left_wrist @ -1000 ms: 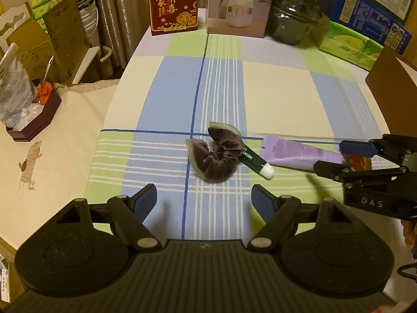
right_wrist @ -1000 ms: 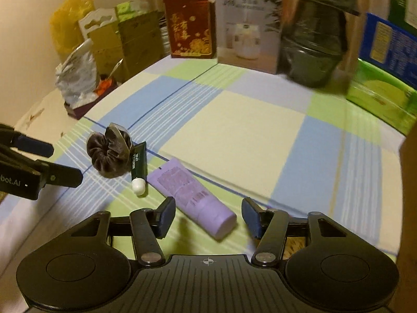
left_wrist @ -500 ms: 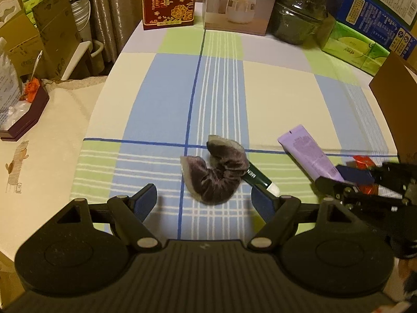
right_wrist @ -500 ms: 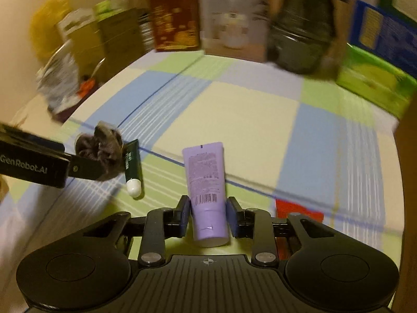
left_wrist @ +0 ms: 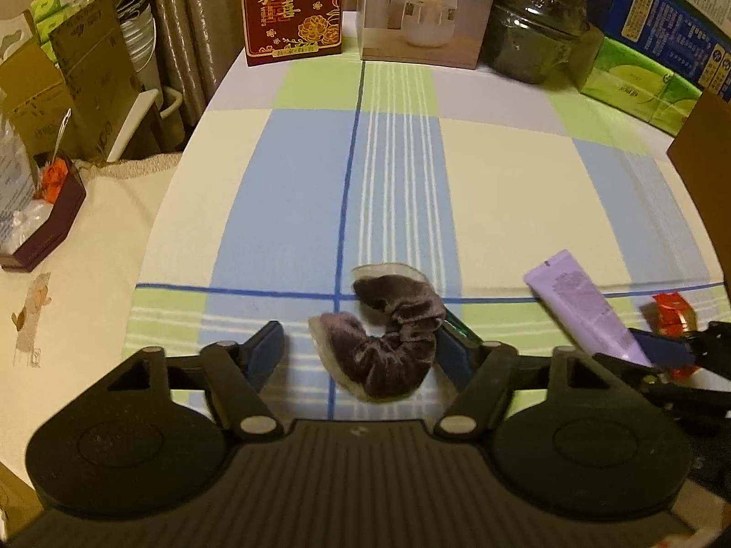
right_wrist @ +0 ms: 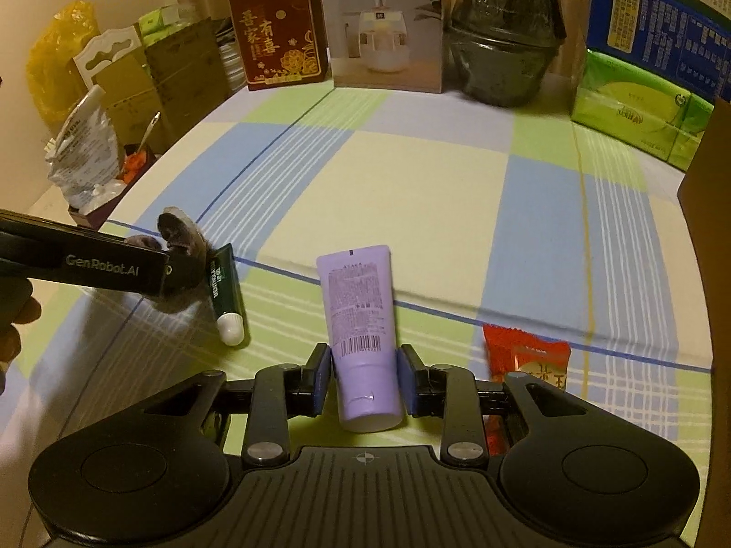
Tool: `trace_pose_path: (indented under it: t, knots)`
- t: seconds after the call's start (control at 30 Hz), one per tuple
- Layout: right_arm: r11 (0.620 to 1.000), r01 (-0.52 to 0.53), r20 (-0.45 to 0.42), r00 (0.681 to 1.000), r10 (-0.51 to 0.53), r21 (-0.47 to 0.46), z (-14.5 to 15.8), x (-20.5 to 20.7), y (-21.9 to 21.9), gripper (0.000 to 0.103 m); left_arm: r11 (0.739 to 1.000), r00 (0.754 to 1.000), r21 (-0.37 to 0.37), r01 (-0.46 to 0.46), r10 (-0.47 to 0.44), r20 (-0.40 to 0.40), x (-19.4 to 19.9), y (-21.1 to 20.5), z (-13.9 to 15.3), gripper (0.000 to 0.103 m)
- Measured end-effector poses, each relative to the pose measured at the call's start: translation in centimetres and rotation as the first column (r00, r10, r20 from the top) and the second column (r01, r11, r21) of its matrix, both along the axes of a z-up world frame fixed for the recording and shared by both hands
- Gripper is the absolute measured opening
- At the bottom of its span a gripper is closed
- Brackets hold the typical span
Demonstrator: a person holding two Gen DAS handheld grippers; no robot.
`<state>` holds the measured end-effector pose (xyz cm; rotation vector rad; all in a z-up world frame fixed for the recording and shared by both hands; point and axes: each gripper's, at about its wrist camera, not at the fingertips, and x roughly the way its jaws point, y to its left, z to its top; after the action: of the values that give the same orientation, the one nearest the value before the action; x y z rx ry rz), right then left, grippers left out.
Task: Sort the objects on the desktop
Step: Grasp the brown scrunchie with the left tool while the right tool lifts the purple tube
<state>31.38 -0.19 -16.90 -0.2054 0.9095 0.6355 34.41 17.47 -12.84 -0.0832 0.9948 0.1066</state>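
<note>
A purple tube (right_wrist: 361, 315) is clamped near its cap end between the pads of my right gripper (right_wrist: 365, 376); it also shows in the left wrist view (left_wrist: 585, 306). A dark velvet scrunchie (left_wrist: 388, 338) lies on the checked tablecloth between the open fingers of my left gripper (left_wrist: 361, 351). A small dark green tube with a white cap (right_wrist: 225, 292) lies just right of the scrunchie, mostly hidden in the left wrist view. A red candy wrapper (right_wrist: 525, 356) lies right of the purple tube.
Along the table's back stand a red gift box (left_wrist: 292, 4), a humidifier box (left_wrist: 420, 4), a dark pot (left_wrist: 534, 36) and green and blue packs (left_wrist: 639, 77). A brown cardboard edge (left_wrist: 703, 192) stands at the right. A side surface with a small box (left_wrist: 41, 228) lies left.
My right gripper closed on the purple tube and turned it to point away. My left gripper moved forward, so its open fingers now flank the scrunchie.
</note>
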Motion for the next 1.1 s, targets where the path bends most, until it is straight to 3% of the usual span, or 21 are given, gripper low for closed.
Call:
trace_pose_path:
  t: [0.1,0.2,0.43,0.67,0.73,1.1]
  knots:
    - [1.000,-0.007,0.009,1.000,0.007,-0.010,-0.1,0.2,0.2,0.028,1.000,1.000,-0.012,0.009,-0.009,-0.003,0.4,0.4,-0.4,0.063]
    - [1.000,-0.017,0.013,1.000,0.017,-0.018,-0.3,0.4,0.5,0.029,0.999,0.999,-0.007,0.035,-0.035,-0.002,0.7,0.1,-0.6,0.055]
    - [0.998,-0.050,0.045,0.998,0.051,-0.041,-0.8,0.8,1.4,0.040,0.997,0.997,0.020,0.076,-0.076,0.010,0.6,-0.4,-0.9,0.043]
    - [0.996,-0.080,0.044,0.996,0.082,-0.037,-0.8,1.5,1.7,0.039,0.997,0.997,0.019,0.075,-0.075,0.002,0.1,-0.4,-0.7,0.034]
    - [0.995,-0.089,0.038,0.995,0.090,-0.033,-0.8,1.5,1.5,0.032,0.997,0.997,0.017,0.074,-0.074,-0.002,-0.2,-0.4,-0.6,0.032]
    - [0.993,-0.110,-0.020,0.994,0.109,-0.030,-0.2,-0.6,0.4,0.032,0.998,0.998,0.012,0.054,-0.054,-0.035,-3.1,-0.6,-0.2,0.030]
